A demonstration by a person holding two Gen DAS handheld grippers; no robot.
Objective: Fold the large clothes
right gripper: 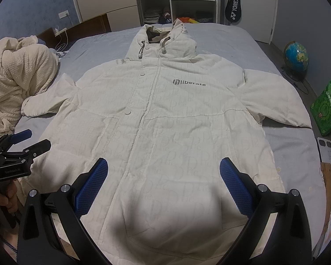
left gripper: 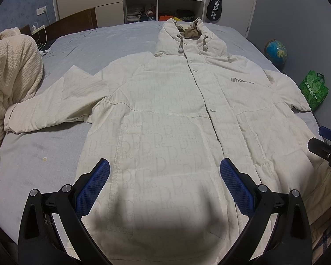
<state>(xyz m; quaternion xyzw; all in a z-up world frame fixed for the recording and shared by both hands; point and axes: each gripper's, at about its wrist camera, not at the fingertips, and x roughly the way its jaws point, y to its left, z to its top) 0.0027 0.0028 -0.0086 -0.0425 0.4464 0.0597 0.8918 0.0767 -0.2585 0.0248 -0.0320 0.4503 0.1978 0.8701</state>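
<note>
A large cream hooded jacket [left gripper: 176, 119] lies spread flat, front up, on the grey bed, hood at the far end and both sleeves out to the sides; it also shows in the right wrist view [right gripper: 165, 121]. My left gripper [left gripper: 164, 170] hovers open and empty above the jacket's lower left front. My right gripper [right gripper: 164, 170] hovers open and empty above its lower right front. The right gripper shows at the right edge of the left wrist view [left gripper: 326, 141]. The left gripper shows at the left edge of the right wrist view [right gripper: 31, 140], open.
A cream knitted blanket [left gripper: 8, 84] is heaped on the bed's left side by the left sleeve. The grey sheet [left gripper: 42, 150] lies around the jacket. On the floor at the right stand a globe [right gripper: 296, 57] and a green bag [right gripper: 326, 106]. Wardrobe shelves [left gripper: 141, 0] stand behind.
</note>
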